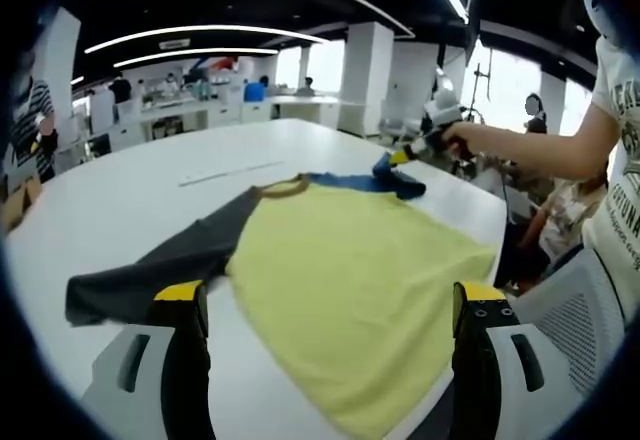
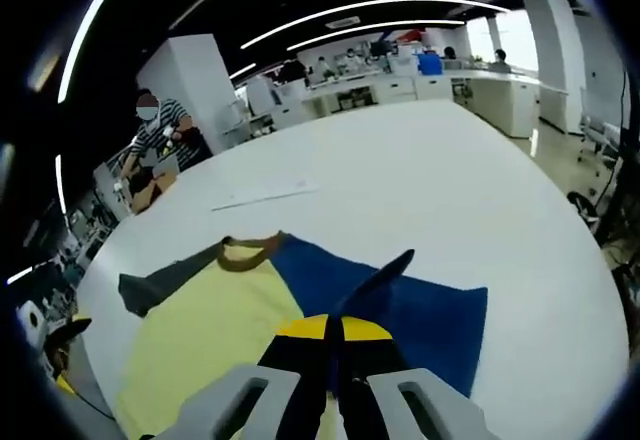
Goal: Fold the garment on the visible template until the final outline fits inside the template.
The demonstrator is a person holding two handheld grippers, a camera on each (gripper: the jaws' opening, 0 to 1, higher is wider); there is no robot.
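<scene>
Pinched between the right gripper jaws, the garment's blue sleeve lifts ahead of them; a weak pinch could drop it mid-fold. Left gripper, jaws spread, straddles the yellow garment on the table.

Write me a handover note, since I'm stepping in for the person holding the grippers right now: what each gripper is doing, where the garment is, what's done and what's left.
Right gripper: shut on the blue sleeve, lifting a fold of it.
Left gripper: open, hovering over the yellow body, holding nothing.
Shirt: lies flat on the white table, gray sleeve spread out to one side, brown collar toward the far edge.
Done: nothing folded yet; blue sleeve just gripped.
Left: probably fold both sleeves inward, then fold the body. I can't make out a template outline.
</scene>
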